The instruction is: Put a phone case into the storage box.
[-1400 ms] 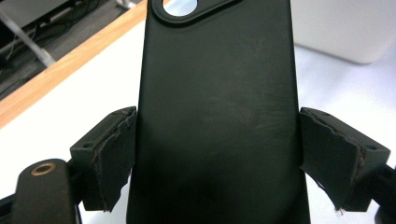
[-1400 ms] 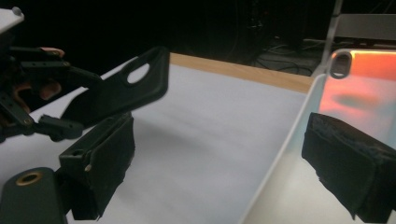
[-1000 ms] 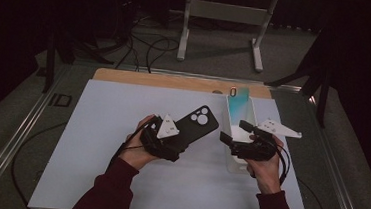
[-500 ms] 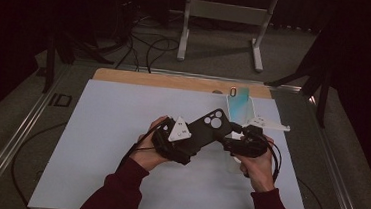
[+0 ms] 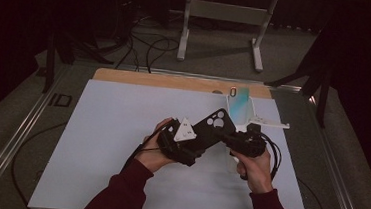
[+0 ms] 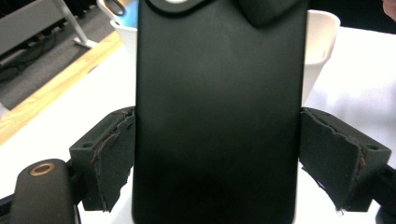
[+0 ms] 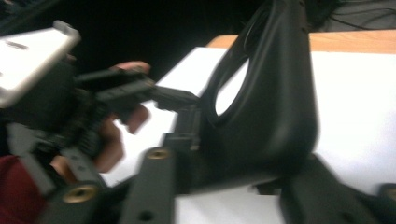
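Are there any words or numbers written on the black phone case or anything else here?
None can be read.
Black phone case: plain, no writing showing.
Grey plate on the left hand-held gripper: small dark marks, too small to read.
White stand: nothing legible.

A dim room around a lit white table

A white sheet (image 5: 120, 144) covers the table, leaving a strip of bare wood (image 5: 175, 81) along the far edge. Metal rails (image 5: 15, 136) run down the left and right sides of the table. Beyond the far edge lies grey carpet (image 5: 217, 62), where a pale metal stand (image 5: 226, 12) rests on two feet, and black cables (image 5: 148, 44) loop across the floor to its left. The space behind is dark; the light falls mostly on the tabletop.
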Available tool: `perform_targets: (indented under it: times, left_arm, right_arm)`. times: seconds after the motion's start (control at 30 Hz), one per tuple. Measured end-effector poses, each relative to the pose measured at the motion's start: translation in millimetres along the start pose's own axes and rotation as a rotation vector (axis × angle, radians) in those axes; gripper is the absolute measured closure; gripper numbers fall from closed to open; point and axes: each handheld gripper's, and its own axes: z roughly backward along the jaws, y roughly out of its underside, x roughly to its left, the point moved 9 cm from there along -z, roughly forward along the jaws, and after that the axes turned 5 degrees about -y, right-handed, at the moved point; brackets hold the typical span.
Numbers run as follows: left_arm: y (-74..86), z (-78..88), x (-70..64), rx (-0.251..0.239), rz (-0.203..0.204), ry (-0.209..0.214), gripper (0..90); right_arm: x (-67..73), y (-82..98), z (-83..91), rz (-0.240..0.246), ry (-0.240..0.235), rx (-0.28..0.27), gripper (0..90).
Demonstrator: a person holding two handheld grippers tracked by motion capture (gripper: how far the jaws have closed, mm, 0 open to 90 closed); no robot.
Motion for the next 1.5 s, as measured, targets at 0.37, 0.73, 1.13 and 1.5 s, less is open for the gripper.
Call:
perform_targets:
  times: [0.37,0.73,1.13,1.5]
  left_arm:
    - [0.9,0.7,2.4,0.001,0.036,0.009,10.4]
    - [3.2,4.8,8.0,-0.011,0.096,0.065,6.1]
    - [2.8,7.0,-4.9,-0.050,0.078,0.180,18.9]
    - [6.7,12.9,-4.8,-0.066,0.064,0.195,39.5]
  right_arm:
    - [16.8,-5.5,-2.3,0.095,0.029,0.030,85.9]
    - [18.9,-8.6,2.7,0.157,0.033,0.041,85.7]
    - [42.4,-4.8,-2.1,0.246,-0.087,0.083,85.7]
    - [37.5,-6.8,3.5,0.289,-0.054,0.104,85.0]
